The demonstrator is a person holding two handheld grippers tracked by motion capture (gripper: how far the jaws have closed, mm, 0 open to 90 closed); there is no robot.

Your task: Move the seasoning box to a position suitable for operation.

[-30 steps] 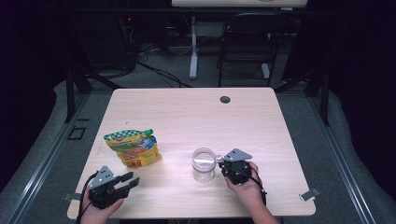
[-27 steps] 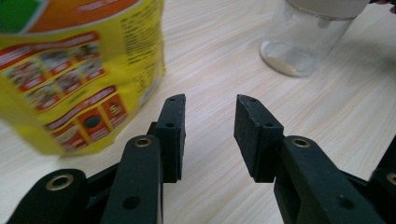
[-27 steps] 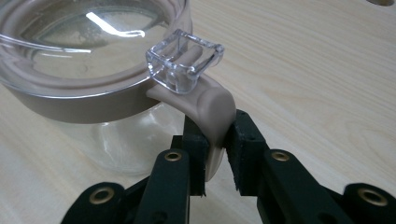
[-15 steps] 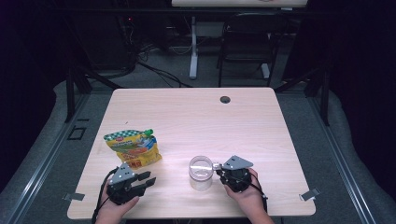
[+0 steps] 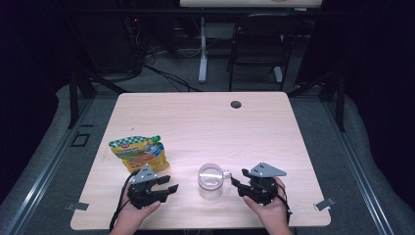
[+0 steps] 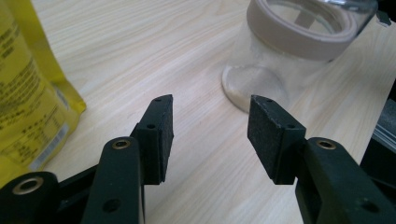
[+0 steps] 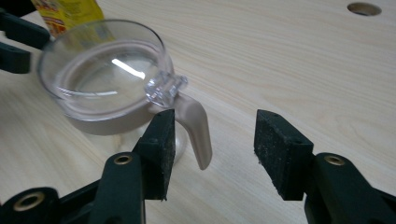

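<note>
A clear glass jar [image 5: 211,180] with a clear lid and a beige latch stands near the table's front edge, between both grippers. In the right gripper view the jar [image 7: 106,79] sits just past the left jaw, its beige latch [image 7: 193,127] hanging between the jaws. My right gripper [image 7: 212,140] is open; in the high view it [image 5: 236,180] points left at the jar. My left gripper [image 5: 169,185] is open and points right toward the jar [image 6: 299,51], with nothing between its jaws [image 6: 210,128]. A yellow snack pouch [image 5: 139,152] lies left of the jar.
A light wooden table [image 5: 205,127] carries everything; a round cable hole [image 5: 236,104] sits near its far edge. The yellow pouch [image 6: 28,93] lies close beside the left gripper. Dark chairs and desk legs stand beyond the table.
The left gripper has moved right and up from the front left corner toward the jar. The right gripper has shifted slightly down and back, with the jar a little nearer the front.
</note>
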